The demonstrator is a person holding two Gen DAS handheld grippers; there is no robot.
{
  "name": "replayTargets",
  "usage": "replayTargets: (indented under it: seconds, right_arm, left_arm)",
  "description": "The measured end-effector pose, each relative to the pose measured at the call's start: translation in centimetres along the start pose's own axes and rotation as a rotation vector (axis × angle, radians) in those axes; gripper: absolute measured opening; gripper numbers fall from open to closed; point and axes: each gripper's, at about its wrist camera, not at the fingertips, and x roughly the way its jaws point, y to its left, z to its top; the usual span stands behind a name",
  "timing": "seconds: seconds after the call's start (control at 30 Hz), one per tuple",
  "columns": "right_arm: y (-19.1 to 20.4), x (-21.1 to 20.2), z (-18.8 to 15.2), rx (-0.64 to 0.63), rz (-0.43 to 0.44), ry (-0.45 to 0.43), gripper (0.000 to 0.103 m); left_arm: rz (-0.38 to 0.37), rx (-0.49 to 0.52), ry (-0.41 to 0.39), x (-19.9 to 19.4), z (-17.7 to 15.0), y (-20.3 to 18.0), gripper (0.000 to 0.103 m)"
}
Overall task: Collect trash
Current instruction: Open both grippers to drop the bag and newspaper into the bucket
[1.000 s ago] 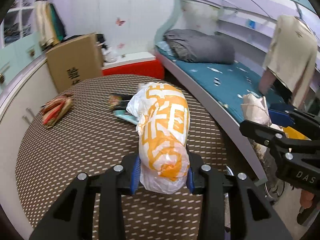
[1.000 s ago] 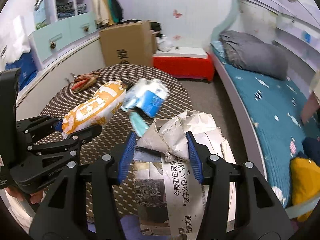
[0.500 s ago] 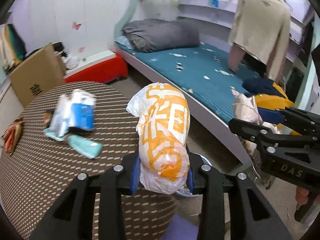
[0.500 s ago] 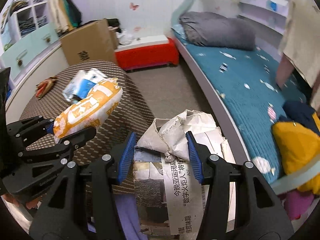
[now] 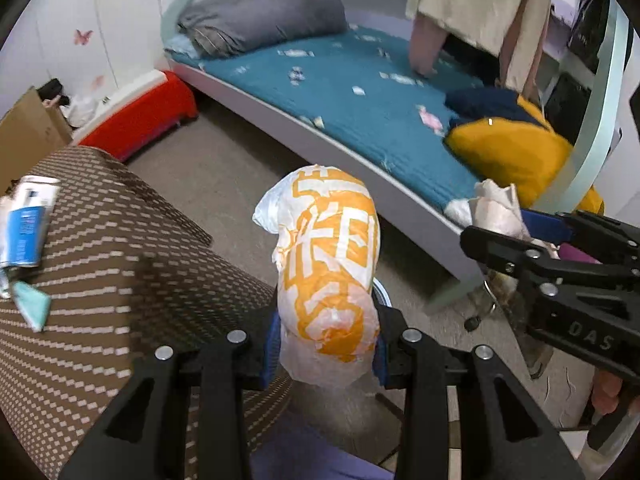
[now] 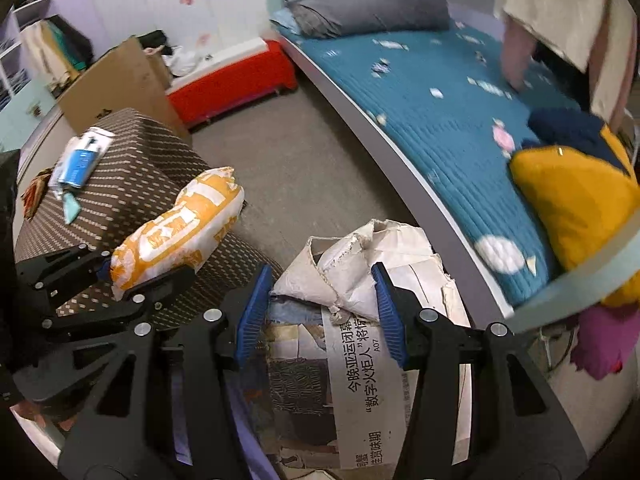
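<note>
A: How far along is the trash pickup?

B: Partway, I'd say. The left gripper (image 5: 326, 354) has its jaws pinching an orange-and-white bag (image 5: 328, 264), and the right gripper (image 6: 320, 312) has its jaws pinching a crumpled newspaper (image 6: 360, 280). Both pieces hang clear of the bench (image 5: 120, 272), over the floor.

A: Anything left on the bench?

B: Yes. In the left view, at nine o'clock, a blue-and-white packet (image 5: 26, 224) lies near the edge, with a pale green scrap (image 5: 34, 306) just beside it. Those look like trash not yet collected.

A: Where does the stuff go?

B: A pale round rim shows just behind the bag, at about five o'clock of it, mostly hidden. It may be a bin, but I cannot tell.

A: And the room?

B: The bench wears a brown woven cover with pale dashes. Grey floor (image 6: 312, 168) at the centre, a bed (image 6: 440, 120) with a teal cover at two o'clock, a red box (image 6: 236, 76) and a carton (image 6: 120, 84) at eleven.
</note>
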Motion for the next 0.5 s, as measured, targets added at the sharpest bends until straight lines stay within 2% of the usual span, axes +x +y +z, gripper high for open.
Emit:
replayTargets:
  seconds: [0.23,0.3,0.33,0.5]
  right_arm:
    - [-3.2,2.5,-1.1,0.086,-0.030,0.070,0.051]
    - [-4.0,3.0,-1.3,0.105,-0.039,0.084,0.051]
    - [-4.2,3.2,-1.3,0.111,-0.041,0.088,0.051]
    - [-4.7,4.1,-1.5,0.123,-0.043,0.108,0.051]
  left_arm:
    - [-0.019,0.042,0.099,4.9,0.7,-2.5,0.037]
    - [-0.018,0.041,0.104,5.5,0.9,-2.9,0.045]
    - [-0.012,0.043,0.108,5.7,1.0,-3.0,0.057]
    - [0.010,0.049,0.086,5.3,1.1,-2.3,0.059]
